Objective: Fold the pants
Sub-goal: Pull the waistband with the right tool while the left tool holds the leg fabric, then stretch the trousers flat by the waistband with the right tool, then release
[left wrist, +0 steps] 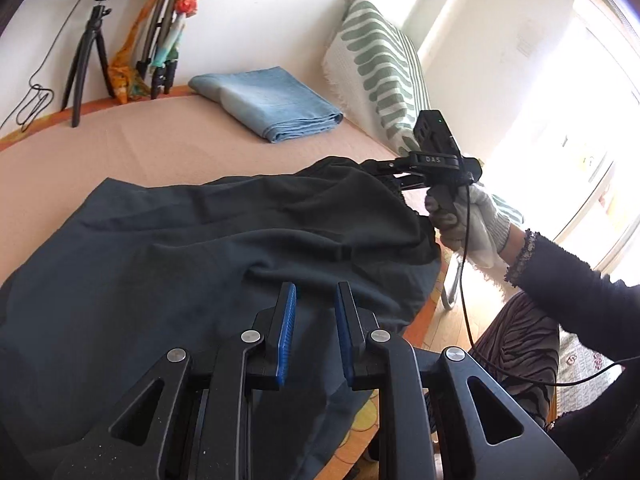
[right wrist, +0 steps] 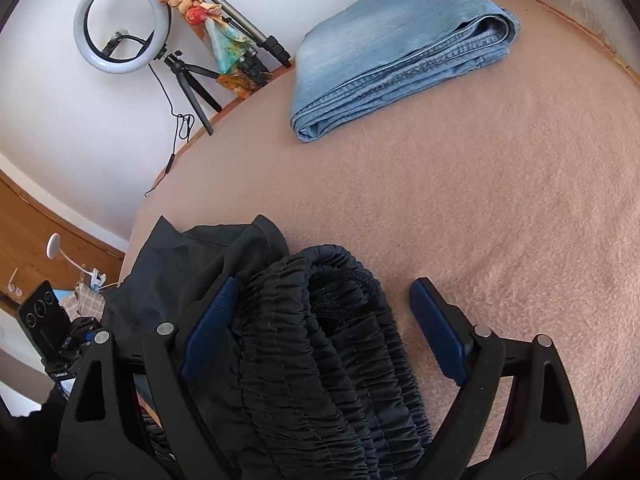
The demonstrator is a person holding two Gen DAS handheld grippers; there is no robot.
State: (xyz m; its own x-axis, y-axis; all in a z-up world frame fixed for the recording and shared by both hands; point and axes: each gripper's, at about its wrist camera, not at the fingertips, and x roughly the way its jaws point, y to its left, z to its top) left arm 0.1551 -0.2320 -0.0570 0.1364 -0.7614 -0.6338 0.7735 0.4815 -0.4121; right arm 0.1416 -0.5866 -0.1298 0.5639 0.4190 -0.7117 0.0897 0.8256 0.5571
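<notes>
Dark pants lie rumpled on the pink blanket. In the left wrist view my left gripper hovers over their near edge. Its blue pads stand a narrow gap apart, and no cloth is pinched between them. A gloved hand holds my right gripper at the far right end of the pants. In the right wrist view my right gripper is wide open around the bunched elastic waistband and its drawstring. The left pad is against the cloth; the right pad stands off it.
Folded blue jeans lie farther back on the blanket. A green-striped pillow leans at the right. A ring light on a tripod and a second tripod with scarves stand by the wall. The bed edge drops to the floor on the right.
</notes>
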